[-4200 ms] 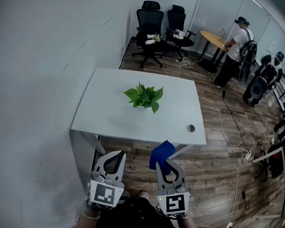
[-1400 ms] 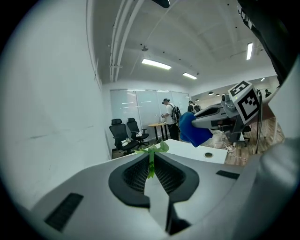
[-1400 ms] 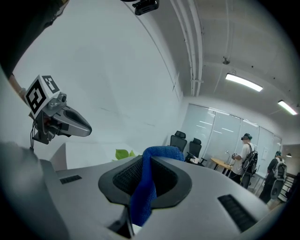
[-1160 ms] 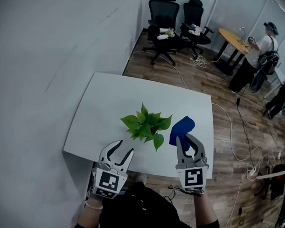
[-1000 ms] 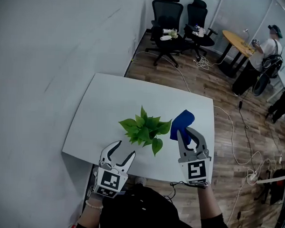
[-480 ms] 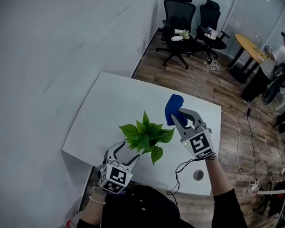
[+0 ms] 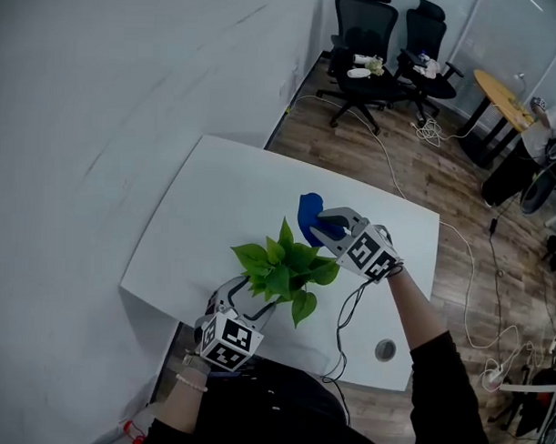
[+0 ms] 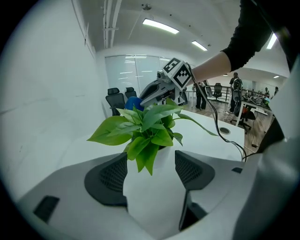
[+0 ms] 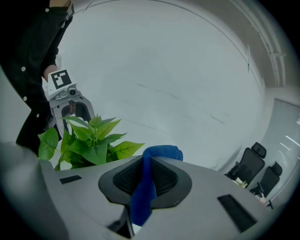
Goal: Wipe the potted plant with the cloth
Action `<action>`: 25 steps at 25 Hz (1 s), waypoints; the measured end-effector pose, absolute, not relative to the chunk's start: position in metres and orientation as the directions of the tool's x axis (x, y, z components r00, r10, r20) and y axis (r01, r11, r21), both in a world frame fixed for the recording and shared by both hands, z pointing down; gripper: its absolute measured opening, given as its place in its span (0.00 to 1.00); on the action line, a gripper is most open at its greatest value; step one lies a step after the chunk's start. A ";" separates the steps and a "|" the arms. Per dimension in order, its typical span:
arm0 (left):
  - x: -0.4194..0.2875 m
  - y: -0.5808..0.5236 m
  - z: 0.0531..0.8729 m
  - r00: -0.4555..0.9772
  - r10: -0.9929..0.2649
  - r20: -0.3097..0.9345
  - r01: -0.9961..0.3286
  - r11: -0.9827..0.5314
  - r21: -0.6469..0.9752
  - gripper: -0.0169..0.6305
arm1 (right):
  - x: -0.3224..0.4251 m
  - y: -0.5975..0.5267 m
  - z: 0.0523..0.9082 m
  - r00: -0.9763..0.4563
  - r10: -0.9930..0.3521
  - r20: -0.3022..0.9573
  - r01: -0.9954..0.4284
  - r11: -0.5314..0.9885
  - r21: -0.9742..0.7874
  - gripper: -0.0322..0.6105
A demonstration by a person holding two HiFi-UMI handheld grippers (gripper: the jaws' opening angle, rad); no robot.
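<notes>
Near edge of the white table (image 7: 215, 198): the left gripper (image 7: 248, 296) has its fingers wide, just opening. Only hanging leaves of the green leafy potted plant (image 7: 281, 265) show between them, unpressed, and the gripper is probably about to steady it. Beyond, the right gripper (image 7: 320, 229) pinches the blue cloth (image 7: 307, 216) just beside the far leaves, ready to wipe. Foliage hides the pot.

A white table (image 7: 206, 205) stands against the pale wall (image 7: 99, 119), a round cable port (image 7: 385, 350) near its edge. Beyond, two black office chairs (image 7: 362, 33) (small things on their seats) and a round wooden table (image 7: 503, 92) share the wood floor (image 7: 461, 191) with trailing cables (image 7: 432, 133).
</notes>
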State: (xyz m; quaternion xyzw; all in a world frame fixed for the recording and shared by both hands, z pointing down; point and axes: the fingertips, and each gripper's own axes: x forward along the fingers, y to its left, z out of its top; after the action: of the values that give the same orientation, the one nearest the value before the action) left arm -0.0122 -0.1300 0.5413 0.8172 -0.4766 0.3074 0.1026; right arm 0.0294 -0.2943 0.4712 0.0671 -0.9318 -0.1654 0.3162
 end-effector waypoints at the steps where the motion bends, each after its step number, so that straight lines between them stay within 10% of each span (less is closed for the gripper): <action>1: -0.011 -0.131 0.545 0.358 -0.710 0.606 -0.839 -0.529 -0.124 0.51 | 0.026 -0.293 0.478 -0.780 -0.207 0.590 0.018 0.936 0.352 0.17; 12: -0.014 -0.159 0.563 0.352 -0.706 0.615 -0.850 -0.516 -0.105 0.52 | 0.020 -0.271 0.525 -0.718 -0.019 0.696 0.211 0.947 0.243 0.17; 25: -0.010 -0.165 0.563 0.366 -0.716 0.594 -0.852 -0.515 -0.095 0.52 | 0.049 -0.248 0.541 -0.733 -0.025 0.680 0.121 0.979 0.167 0.17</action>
State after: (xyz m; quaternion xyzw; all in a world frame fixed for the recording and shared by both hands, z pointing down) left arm -0.0103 -0.1650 0.5635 0.8184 -0.4790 0.2958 0.1151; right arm 0.0491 -0.2481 0.5411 -0.0259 -0.9255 -0.1004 0.3644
